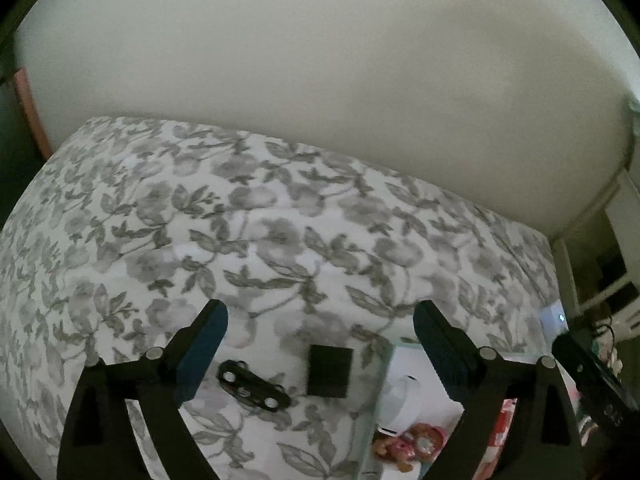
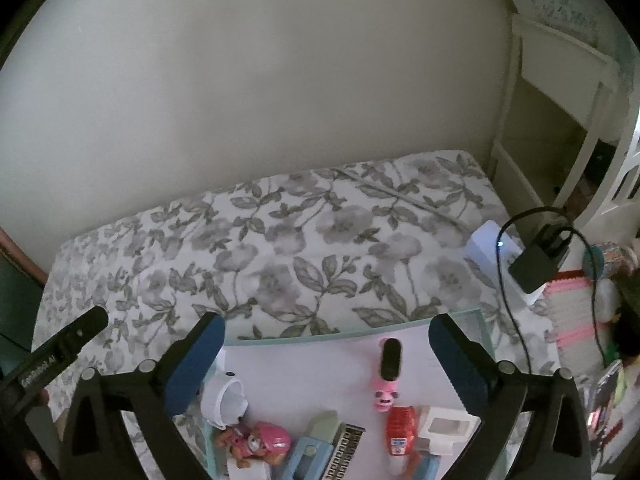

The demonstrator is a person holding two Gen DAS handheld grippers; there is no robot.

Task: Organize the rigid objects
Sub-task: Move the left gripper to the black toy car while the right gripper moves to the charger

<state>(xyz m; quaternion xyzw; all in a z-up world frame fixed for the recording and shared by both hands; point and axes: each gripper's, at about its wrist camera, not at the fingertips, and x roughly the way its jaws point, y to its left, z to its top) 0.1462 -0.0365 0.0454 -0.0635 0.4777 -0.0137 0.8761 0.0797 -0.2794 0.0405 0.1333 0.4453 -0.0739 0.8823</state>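
In the left wrist view my left gripper is open over a floral bedspread, with nothing between its fingers. Below it lie a flat black piece with three silver discs and a black rectangular block. To their right is a clear tray with a pale teal rim. My right gripper stands open and empty above that tray. In the tray are a white cup, a pink pup figure, a pink toy with a black top, a small red bottle and a white square holder.
A plain wall runs behind the bed. At the bed's right end a black charger with a cable sits on a white box. White furniture stands beyond it. A pink and white striped thing lies at the far right.
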